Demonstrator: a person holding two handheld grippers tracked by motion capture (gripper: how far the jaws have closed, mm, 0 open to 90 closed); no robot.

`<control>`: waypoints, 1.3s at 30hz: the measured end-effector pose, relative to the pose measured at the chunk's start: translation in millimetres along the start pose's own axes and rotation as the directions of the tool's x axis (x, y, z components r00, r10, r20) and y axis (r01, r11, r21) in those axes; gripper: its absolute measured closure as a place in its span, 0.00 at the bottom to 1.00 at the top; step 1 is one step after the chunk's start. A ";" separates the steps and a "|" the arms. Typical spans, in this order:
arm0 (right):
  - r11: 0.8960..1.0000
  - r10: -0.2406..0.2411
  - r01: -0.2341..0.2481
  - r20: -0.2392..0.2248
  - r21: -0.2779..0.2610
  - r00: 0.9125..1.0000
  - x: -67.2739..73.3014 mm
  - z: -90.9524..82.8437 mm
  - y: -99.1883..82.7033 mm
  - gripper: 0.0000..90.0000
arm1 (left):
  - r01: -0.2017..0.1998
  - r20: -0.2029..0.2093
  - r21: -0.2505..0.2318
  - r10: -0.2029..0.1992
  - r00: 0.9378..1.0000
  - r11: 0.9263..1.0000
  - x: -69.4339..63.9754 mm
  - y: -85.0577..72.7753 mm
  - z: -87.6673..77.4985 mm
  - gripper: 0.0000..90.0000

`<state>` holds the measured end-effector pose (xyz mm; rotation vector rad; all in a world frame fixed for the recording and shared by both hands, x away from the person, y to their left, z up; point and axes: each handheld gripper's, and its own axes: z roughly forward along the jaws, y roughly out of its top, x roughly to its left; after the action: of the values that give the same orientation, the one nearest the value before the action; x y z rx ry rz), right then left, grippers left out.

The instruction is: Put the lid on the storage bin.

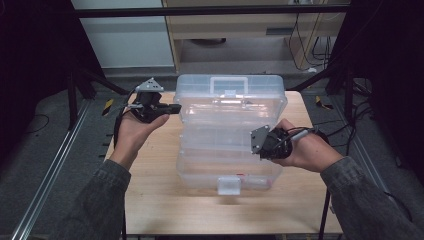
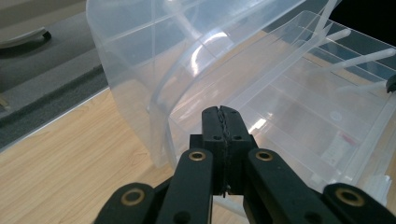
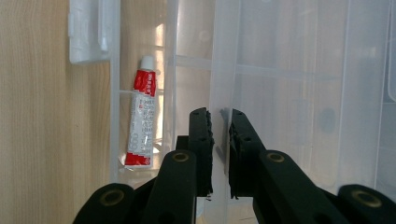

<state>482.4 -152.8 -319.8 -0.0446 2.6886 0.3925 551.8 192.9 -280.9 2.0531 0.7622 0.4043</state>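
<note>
Wooden table (image 1: 155, 200) bears clear box (image 1: 230, 135), lengthwise away from person.

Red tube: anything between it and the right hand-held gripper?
Yes. The right hand-held gripper is clamped on a clear panel, and a clear divider stands between that and the red tube.

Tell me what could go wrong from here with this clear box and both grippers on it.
1. The right gripper pinches only a thin clear plastic wall of the transparent storage box; the smooth edge could slip out or flex.
2. The left gripper is shut with nothing between its pads, beside the raised curved lid, so it offers no hold if the box shifts.
3. The small red-and-white tube lies loose in a compartment and could slide if the tray tilts.
</note>
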 end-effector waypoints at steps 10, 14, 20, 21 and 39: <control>1.000 0.001 -0.001 0.004 -0.006 1.000 3.5 0.4 -2.0 0.90 | -0.002 0.007 -0.009 0.002 1.000 1.000 -3.3 -7.5 -4.1 1.00; 1.000 0.000 0.000 0.000 -0.007 1.000 6.3 1.3 -2.2 0.89 | 0.003 0.014 -0.014 -0.002 1.000 1.000 -3.6 -12.4 -7.2 1.00; 1.000 -0.004 0.004 -0.004 -0.007 1.000 10.4 2.7 -2.1 0.88 | 0.003 0.025 -0.014 -0.003 1.000 1.000 -6.1 -17.2 -8.3 1.00; 1.000 0.000 0.000 -0.002 -0.006 1.000 11.7 2.6 -2.3 0.88 | -0.001 0.026 -0.014 0.002 1.000 1.000 -7.8 -18.8 -8.7 1.00; 0.993 0.090 -0.082 0.090 -0.088 0.992 25.6 -7.7 -14.0 0.58 | -0.016 0.058 0.000 0.016 0.998 1.000 -19.4 -35.5 -10.3 1.00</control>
<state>457.2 -167.7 -327.3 0.0637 2.5866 0.5210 518.6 201.7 -304.7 2.0634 0.7114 0.3519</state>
